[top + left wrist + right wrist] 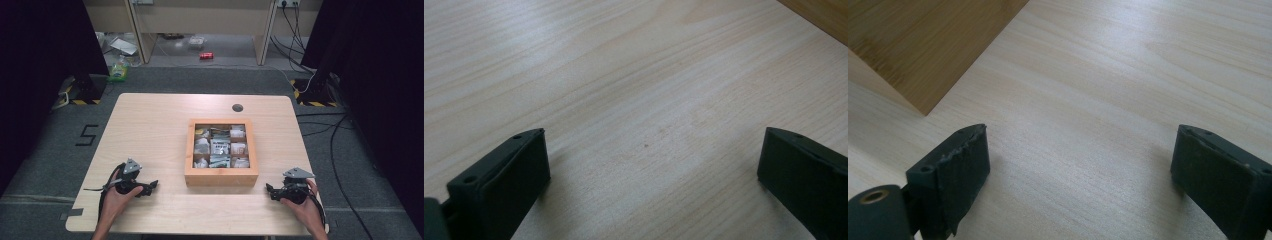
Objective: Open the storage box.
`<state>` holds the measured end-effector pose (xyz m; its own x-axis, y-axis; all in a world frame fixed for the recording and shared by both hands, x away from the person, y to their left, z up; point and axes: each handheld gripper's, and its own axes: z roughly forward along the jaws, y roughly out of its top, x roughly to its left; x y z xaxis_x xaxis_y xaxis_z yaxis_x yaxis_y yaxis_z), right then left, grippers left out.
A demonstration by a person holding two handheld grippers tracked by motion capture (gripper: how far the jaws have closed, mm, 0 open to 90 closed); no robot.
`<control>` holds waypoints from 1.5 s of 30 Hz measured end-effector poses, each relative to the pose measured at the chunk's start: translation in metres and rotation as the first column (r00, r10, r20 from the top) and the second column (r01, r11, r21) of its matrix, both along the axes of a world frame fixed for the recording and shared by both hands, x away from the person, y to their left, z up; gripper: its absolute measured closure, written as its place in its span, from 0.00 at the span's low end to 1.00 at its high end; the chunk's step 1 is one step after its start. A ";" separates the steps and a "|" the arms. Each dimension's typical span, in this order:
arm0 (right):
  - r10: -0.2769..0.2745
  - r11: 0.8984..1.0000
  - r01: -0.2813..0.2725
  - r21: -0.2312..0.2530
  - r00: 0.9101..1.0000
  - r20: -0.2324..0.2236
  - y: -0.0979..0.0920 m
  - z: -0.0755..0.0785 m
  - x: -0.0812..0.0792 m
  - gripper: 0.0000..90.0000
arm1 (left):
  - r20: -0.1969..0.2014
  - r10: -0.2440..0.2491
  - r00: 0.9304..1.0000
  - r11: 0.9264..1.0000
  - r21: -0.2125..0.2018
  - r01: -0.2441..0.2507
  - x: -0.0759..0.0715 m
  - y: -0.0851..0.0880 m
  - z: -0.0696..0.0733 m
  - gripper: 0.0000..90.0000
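Claws (154, 185) (269, 189) spread, flanking wooden box (221, 178); bare table (150, 130) between.

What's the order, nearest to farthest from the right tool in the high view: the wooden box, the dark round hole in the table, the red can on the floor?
From the right tool:
1. Wooden box, just left of it, mid-table.
2. Dark round hole, near the table's far edge.
3. Red can, on the floor beyond the table.
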<state>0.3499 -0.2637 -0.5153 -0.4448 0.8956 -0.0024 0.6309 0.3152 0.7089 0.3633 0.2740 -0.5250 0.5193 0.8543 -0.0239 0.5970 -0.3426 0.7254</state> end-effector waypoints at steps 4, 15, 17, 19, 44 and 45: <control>0.002 1.000 -0.002 0.000 1.000 0.001 0.000 0.000 0.000 0.10 | 0.000 0.000 1.000 1.000 0.000 0.000 0.000 0.000 0.000 0.00; 0.012 1.000 -0.012 -0.002 1.000 0.002 -0.001 0.000 0.001 0.12 | 0.000 0.000 1.000 1.000 0.000 0.000 0.000 0.000 0.000 0.00; 0.012 1.000 -0.012 0.017 1.000 -0.002 -0.004 0.004 0.001 0.24 | 0.000 0.000 1.000 1.000 0.000 0.000 0.000 0.000 0.000 0.00; 0.009 0.999 -0.009 0.039 1.000 0.001 -0.005 0.006 0.000 0.23 | 0.000 0.000 1.000 1.000 0.000 0.000 0.000 0.000 0.000 0.00; 0.134 0.977 -0.154 0.149 0.981 0.140 0.018 0.038 -0.016 0.41 | 0.000 -0.001 1.000 1.000 0.001 0.001 0.000 0.000 0.000 0.00; 0.144 0.975 -0.166 0.149 0.979 0.147 0.019 0.040 -0.017 0.42 | 0.000 -0.001 1.000 1.000 0.000 0.001 0.000 0.000 0.000 0.00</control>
